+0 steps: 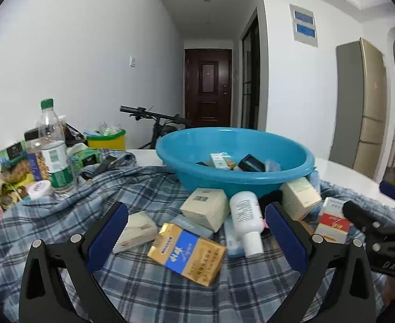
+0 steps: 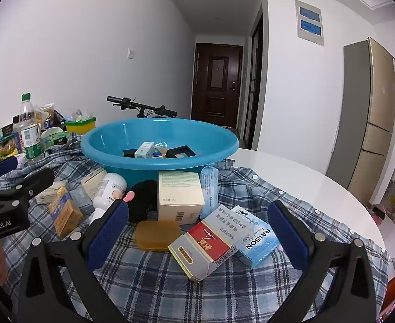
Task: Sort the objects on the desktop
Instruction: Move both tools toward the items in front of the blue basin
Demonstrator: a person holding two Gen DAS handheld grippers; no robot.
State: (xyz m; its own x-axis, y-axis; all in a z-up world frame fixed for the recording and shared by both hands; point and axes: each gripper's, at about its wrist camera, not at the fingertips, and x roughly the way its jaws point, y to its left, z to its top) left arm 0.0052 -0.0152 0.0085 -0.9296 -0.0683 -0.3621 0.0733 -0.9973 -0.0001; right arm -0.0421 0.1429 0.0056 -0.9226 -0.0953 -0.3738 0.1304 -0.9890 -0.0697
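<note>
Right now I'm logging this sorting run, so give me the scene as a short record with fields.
surface: plaid cloth over a white table
container: blue basin, already holding several small boxes
left gripper: open, empty, above the gold and blue pack
right gripper: open, empty, above the red and white pack
loose near basin: white bottle lying down, cream box, light blue RAISON box, amber soap bar
far left clutter: water bottle upright
</note>
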